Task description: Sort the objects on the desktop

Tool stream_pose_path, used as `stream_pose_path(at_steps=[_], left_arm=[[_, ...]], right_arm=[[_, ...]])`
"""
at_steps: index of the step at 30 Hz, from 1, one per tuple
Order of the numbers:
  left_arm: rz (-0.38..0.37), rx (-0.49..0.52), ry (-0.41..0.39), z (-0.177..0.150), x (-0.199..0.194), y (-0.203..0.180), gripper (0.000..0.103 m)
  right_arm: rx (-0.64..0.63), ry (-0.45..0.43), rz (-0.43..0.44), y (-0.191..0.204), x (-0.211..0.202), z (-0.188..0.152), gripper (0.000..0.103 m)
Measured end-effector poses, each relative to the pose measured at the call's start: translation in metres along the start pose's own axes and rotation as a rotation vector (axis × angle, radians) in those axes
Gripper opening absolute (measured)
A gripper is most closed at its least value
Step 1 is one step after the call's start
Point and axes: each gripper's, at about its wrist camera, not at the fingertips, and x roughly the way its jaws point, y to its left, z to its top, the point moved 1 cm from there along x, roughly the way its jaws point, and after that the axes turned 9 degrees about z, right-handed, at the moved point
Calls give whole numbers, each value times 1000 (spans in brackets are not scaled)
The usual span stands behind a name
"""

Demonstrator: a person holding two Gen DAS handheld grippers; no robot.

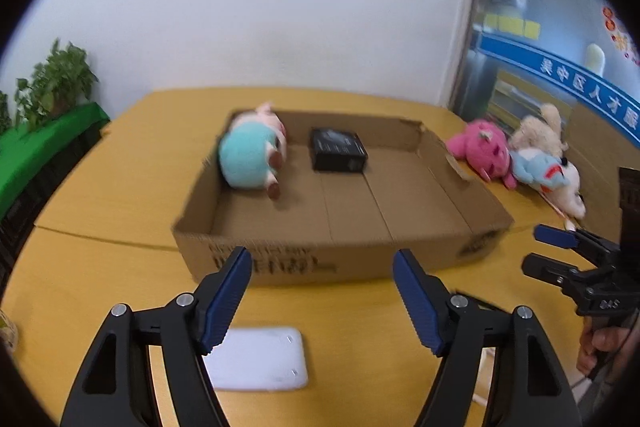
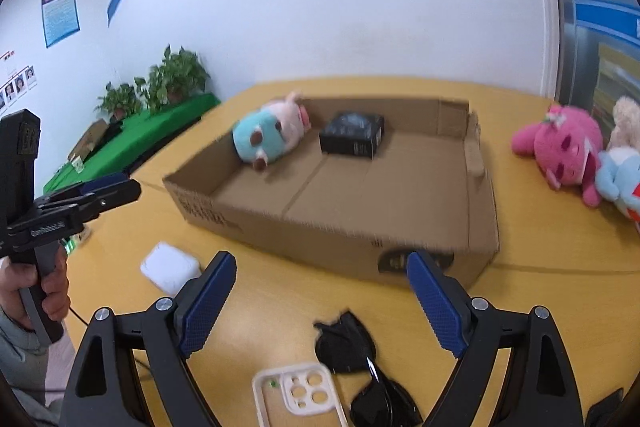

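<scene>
Cardboard tray (image 1: 332, 259): stood on the yellow bench (image 1: 120, 187); already held a teal-and-pink plush pig (image 1: 252, 155) at its far left corner and a small black box (image 1: 338, 149) beside it.
Left to sort, right side: pink plush (image 2: 560, 143), blue plush (image 2: 618, 179) and cream plush (image 1: 540, 131), piled on the bench well apart from the tray's right wall.
Left to sort, near edge: white power bank (image 1: 260, 359), black sunglasses (image 2: 360, 359), cream phone case (image 2: 300, 395).
Left hand-held gripper (image 1: 320, 303): jaws released, empty, above the power bank.
Right hand-held gripper (image 2: 320, 303): jaws released, empty, above the sunglasses.
Progress: judged early, two items in, six out.
Unclear: tray lettering blurred; phone case cut off below; blue plush partly out of frame.
</scene>
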Motion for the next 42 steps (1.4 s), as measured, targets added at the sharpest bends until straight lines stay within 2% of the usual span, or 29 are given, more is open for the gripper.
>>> stream_pose_path(at_steps=[3, 6, 8, 11, 16, 20, 24, 29, 31, 32, 34, 36, 38, 39, 40, 42], left_arm=[[-17, 38, 48, -15, 7, -9, 73], [-69, 53, 84, -27, 15, -20, 73], [-103, 47, 112, -32, 23, -28, 73], [-141, 41, 158, -36, 35, -40, 73], [-166, 72, 191, -42, 42, -55, 73], [-179, 74, 218, -46, 45, -58, 73], [-225, 96, 250, -54, 51, -66, 73], [-265, 165, 353, -69, 69, -89, 73], [-246, 213, 404, -77, 77, -100, 71], [-242, 239, 431, -82, 80, -106, 71], [-259, 267, 460, -90, 82, -115, 70], [-295, 292, 487, -97, 85, -124, 64], [-285, 322, 475, -99, 84, -129, 60], [-278, 341, 471, -98, 82, -132, 54], [-278, 350, 473, -98, 82, -133, 42], [-271, 360, 478, -97, 80, -132, 29]], right_arm=[[32, 108, -6, -22, 5, -30, 91], [54, 213, -61, -45, 7, -61, 91], [104, 250, -112, -62, 9, -77, 90], [171, 289, -111, -76, 18, -93, 77], [97, 310, -63, -45, 30, -103, 75], [8, 317, -91, -20, 30, -102, 75], [42, 290, -43, -16, 6, -108, 75], [95, 359, -58, -14, -12, -135, 73], [108, 371, -109, -13, -16, -146, 56], [112, 361, -133, -12, -21, -151, 52], [126, 361, -125, -12, -24, -153, 49], [125, 358, -141, -13, -25, -154, 42], [111, 349, -152, -12, -23, -153, 35], [103, 341, -151, -13, -21, -150, 28], [98, 331, -152, -14, -18, -149, 25], [96, 314, -137, -17, -12, -143, 12]])
